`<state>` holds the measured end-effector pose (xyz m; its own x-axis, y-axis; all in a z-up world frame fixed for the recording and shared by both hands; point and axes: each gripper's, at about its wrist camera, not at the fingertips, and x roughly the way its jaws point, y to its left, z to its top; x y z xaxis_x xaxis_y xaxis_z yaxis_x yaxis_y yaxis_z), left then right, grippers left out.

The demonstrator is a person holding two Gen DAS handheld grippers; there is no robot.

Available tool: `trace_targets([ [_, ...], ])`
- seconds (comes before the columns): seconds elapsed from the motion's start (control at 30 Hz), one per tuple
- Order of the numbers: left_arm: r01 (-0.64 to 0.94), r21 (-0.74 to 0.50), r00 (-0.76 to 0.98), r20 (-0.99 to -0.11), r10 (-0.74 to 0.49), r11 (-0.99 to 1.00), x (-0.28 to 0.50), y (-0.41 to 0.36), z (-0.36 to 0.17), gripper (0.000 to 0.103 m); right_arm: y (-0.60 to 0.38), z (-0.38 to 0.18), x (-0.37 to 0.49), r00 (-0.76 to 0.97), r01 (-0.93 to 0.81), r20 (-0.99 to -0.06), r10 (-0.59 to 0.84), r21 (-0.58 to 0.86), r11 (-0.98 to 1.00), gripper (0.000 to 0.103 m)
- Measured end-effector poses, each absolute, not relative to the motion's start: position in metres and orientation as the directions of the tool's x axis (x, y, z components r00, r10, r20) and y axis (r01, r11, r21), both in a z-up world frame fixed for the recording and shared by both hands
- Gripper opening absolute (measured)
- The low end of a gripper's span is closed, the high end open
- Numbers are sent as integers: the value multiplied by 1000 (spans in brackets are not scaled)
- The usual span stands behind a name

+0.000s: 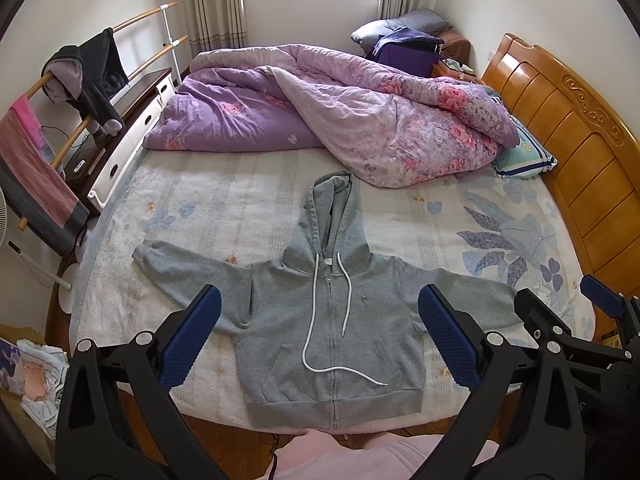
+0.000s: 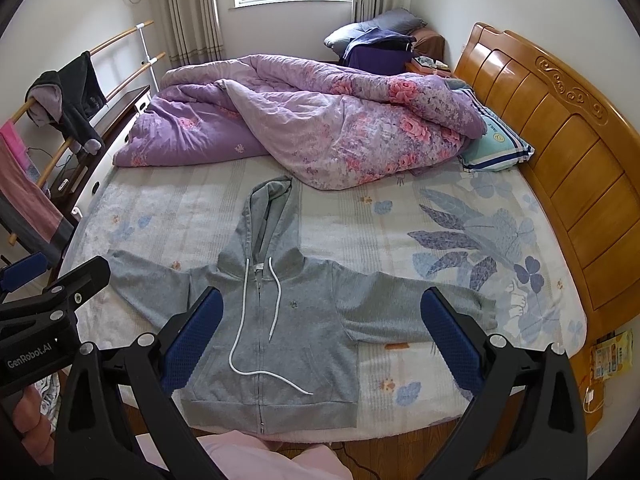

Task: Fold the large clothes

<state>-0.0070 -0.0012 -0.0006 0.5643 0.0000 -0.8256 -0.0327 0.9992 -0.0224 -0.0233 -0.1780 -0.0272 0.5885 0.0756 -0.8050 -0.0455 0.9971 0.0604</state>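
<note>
A grey zip-up hoodie (image 1: pixel 320 320) lies flat and face up on the bed (image 1: pixel 224 208), its hem at the bed's near edge, its zipper closed, and both sleeves stretched out sideways from the body. The hood (image 1: pixel 332 216) points away from that near edge toward a crumpled purple floral quilt (image 1: pixel 340 120) that is heaped across the far half of the bed, and the tip of the hood lies just beside the quilt's lower fold. A white drawstring (image 1: pixel 320 344) trails from the hoodie's collar down over the chest and curls across the right-hand pocket. The left hand-held gripper (image 1: pixel 318 340) hovers above the hoodie's lower body with its blue-padded fingers (image 1: pixel 188 340) spread wide and nothing between them; the right hand-held gripper (image 2: pixel 320 340) is likewise spread apart and empty, hanging over the hoodie's right side near the armpit and sleeve. Each one also shows at the margin of the other's view. On the right side of the hoodie, a carved wooden headboard (image 1: pixel 568 152) runs along the bed, with a teal and blue pillow (image 1: pixel 524 156) tucked between it and the quilt. To the left of the hoodie, past the bed's edge, a wooden rail rack (image 1: pixel 100 76) carries a dark jacket (image 1: pixel 96 76) and a pink towel (image 1: pixel 36 160). Pink fabric of the person's clothing (image 1: pixel 360 456) fills the space just below the hoodie's hem.
</note>
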Motion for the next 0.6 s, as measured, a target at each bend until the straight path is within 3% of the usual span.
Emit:
trace_targets([
  [0.6, -29, -24, 559, -829, -3, 999, -13, -6, -9, 98, -179, -35, -28, 568, -48, -819, 86, 72, 996, 96],
])
